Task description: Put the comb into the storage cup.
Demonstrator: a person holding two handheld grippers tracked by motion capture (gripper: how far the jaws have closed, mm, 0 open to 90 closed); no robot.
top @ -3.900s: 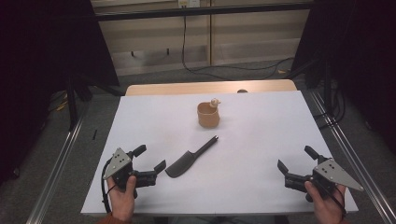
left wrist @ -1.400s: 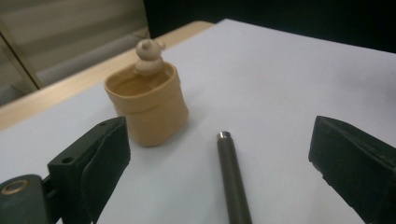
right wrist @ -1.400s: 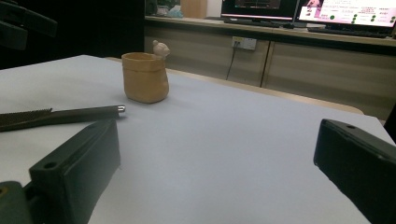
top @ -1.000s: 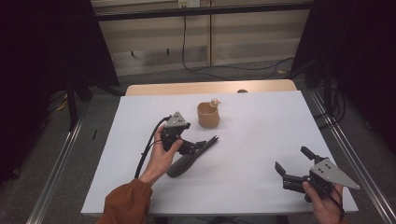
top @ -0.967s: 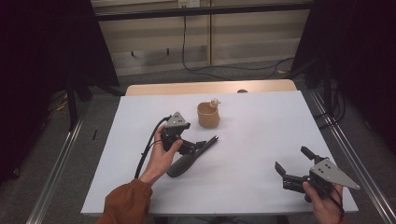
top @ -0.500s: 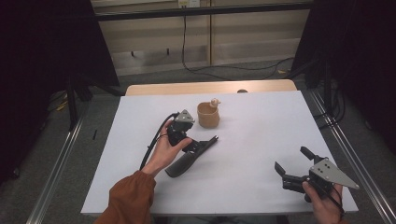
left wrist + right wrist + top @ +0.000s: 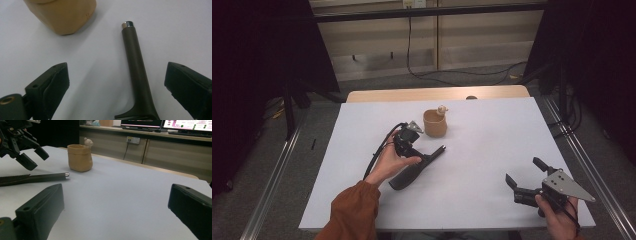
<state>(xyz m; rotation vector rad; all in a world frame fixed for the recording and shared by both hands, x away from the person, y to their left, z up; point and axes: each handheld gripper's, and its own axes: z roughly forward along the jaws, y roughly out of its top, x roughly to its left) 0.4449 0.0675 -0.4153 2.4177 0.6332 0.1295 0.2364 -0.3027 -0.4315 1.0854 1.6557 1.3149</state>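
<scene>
— Where's the spatula (image 7: 414, 170)?
— Flat on the white worktop (image 7: 492, 145), near the tan cup (image 7: 435, 123); its handle lies between the left tool's (image 7: 117, 82) wide jaws, untouched.
— Right tool (image 7: 524, 179)?
— Wide too, well apart.

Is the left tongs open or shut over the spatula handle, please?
Open. In the left gripper view the left tongs has its jaws spread wide on either side of the spatula handle, touching neither side.
</scene>
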